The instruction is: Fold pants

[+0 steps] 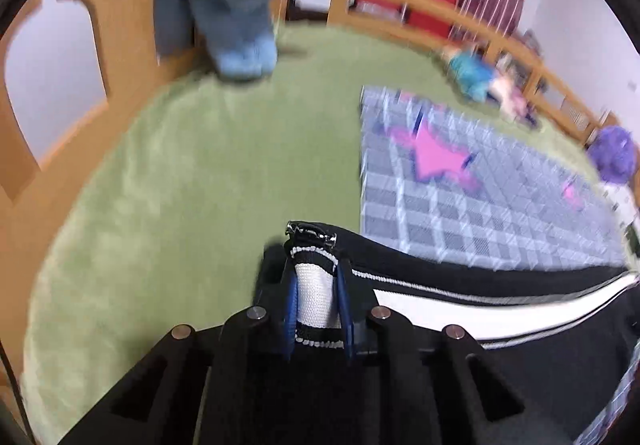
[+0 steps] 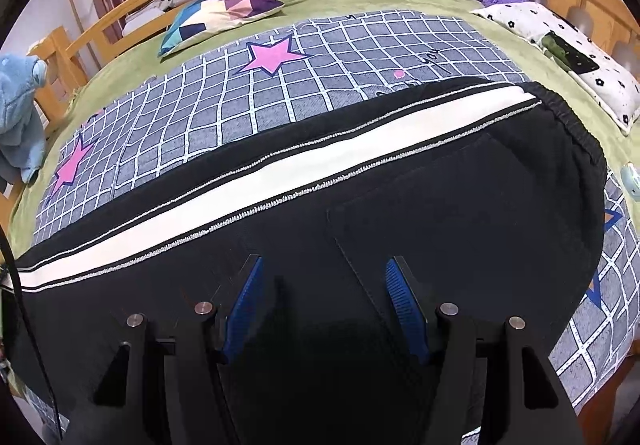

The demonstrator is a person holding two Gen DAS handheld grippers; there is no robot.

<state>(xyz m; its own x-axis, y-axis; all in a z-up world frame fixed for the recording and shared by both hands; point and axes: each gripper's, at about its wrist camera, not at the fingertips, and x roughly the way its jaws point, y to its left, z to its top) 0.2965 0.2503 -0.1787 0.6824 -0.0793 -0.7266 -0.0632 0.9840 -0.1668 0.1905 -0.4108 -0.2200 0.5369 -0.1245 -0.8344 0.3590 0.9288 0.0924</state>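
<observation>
Right wrist view: one pair of pants [image 2: 400,213] (two pillows behind), right claw [image 2: 324,273] wide; left claw [image 1: 316,285] pinching its hem.

Even, soft indoor light is seen in both views, without glare. The left wrist view is smeared by motion blur, worst beyond the tool; the right wrist view is sharp. Straight lines are bowed toward the dark, vignetted fisheye edges.
</observation>
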